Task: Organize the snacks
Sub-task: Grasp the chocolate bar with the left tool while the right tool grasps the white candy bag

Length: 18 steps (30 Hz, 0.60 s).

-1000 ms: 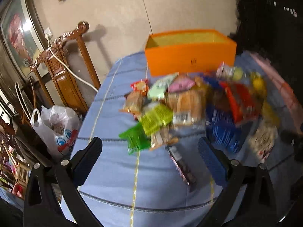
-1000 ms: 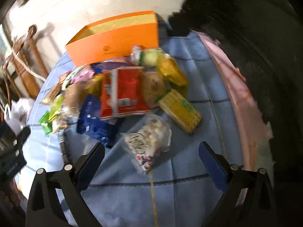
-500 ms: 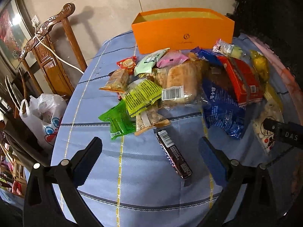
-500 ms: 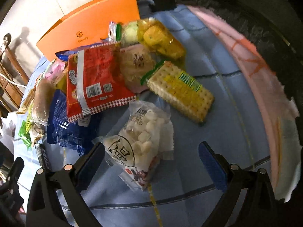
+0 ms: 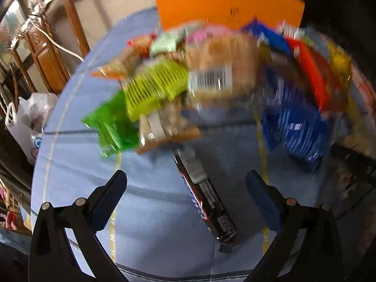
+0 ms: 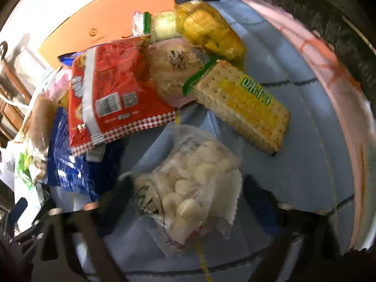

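Observation:
A pile of snack packs lies on the blue tablecloth (image 5: 152,235) in front of an orange box (image 5: 225,7). My left gripper (image 5: 185,183) is open, its fingers on either side of a dark chocolate bar (image 5: 206,199). Behind the bar lie a green pack (image 5: 110,127), a yellow-green pack (image 5: 155,89), a bread bag (image 5: 218,70) and a blue bag (image 5: 296,127). My right gripper (image 6: 188,199) is open around a clear bag of white candies (image 6: 188,188). Beyond it lie a cracker pack (image 6: 244,103), a red bag (image 6: 112,94), a bun (image 6: 174,68) and a yellow pack (image 6: 209,30). The orange box (image 6: 112,25) stands at the back.
A wooden chair (image 5: 47,47) and a white plastic bag (image 5: 25,119) stand left of the table. A pink cloth edge (image 6: 340,94) runs along the table's right side, with something dark beyond it.
Both grippers have moved forward and down toward the table. The chocolate bar now sits between the left fingers, and the candy bag between the right fingers. Both views are motion-blurred.

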Each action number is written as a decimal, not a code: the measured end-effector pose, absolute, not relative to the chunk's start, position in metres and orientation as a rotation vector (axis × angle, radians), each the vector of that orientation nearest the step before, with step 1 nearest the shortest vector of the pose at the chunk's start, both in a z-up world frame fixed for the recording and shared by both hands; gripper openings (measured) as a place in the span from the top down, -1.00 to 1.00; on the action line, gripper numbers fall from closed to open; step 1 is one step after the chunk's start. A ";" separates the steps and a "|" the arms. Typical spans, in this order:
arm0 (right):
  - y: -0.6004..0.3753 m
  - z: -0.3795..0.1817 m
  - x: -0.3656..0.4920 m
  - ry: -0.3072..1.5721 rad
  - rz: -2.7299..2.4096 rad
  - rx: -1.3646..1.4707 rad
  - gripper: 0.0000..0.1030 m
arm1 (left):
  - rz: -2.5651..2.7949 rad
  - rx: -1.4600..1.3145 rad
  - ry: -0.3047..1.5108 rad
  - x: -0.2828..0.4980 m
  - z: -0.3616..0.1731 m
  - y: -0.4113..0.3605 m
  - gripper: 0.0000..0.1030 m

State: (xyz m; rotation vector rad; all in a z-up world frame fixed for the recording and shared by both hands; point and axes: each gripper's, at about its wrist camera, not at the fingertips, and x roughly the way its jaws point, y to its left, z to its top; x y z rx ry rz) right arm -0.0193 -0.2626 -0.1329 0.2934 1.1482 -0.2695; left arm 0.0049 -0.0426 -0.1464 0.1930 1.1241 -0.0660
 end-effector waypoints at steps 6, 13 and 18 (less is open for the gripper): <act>-0.259 -0.121 -0.033 1.200 -0.213 0.328 0.05 | -0.127 0.093 1.148 0.001 -0.152 -0.039 -0.05; -0.261 -0.069 -0.067 1.086 -0.209 0.333 0.06 | -0.178 0.062 1.136 0.001 -0.147 -0.029 0.60; -0.266 -0.041 -0.061 1.017 -0.194 0.342 0.06 | -0.150 0.147 1.068 -0.002 -0.122 -0.032 0.66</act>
